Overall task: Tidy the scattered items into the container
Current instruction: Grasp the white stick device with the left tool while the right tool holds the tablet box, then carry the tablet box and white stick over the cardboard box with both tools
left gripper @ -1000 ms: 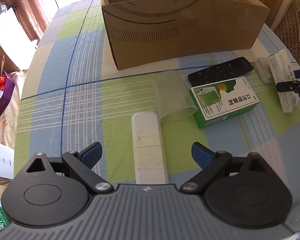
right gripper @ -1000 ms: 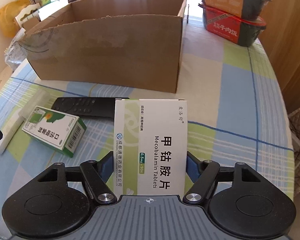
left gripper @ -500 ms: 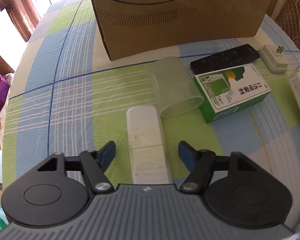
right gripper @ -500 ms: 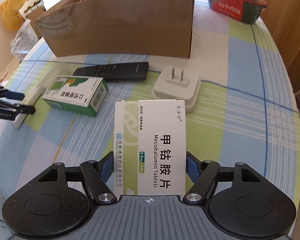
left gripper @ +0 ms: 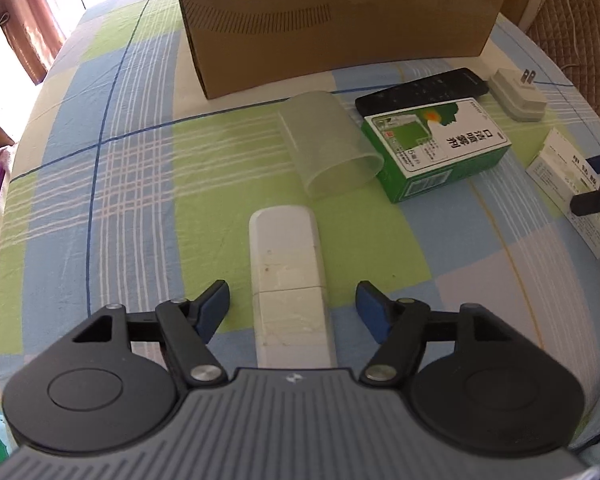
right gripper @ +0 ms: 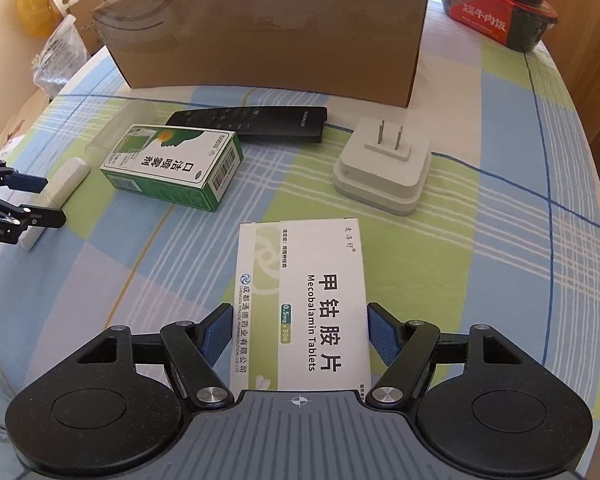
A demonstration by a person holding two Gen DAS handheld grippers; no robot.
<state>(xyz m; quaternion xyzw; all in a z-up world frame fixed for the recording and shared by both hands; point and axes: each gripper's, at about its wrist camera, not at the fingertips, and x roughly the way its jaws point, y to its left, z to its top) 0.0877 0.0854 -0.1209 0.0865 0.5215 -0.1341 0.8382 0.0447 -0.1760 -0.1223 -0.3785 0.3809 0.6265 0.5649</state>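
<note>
While the left tool (left gripper: 293, 304) straddles the white bar (left gripper: 288, 276), pads apart.

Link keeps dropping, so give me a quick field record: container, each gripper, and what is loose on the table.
container: cardboard box, at the far side of the table
left gripper: open, straddling the white stick
right gripper: shut on the tablet box
loose items: clear cup on its side, green box, black remote, white plug adapter
table cover: checked cloth
</note>
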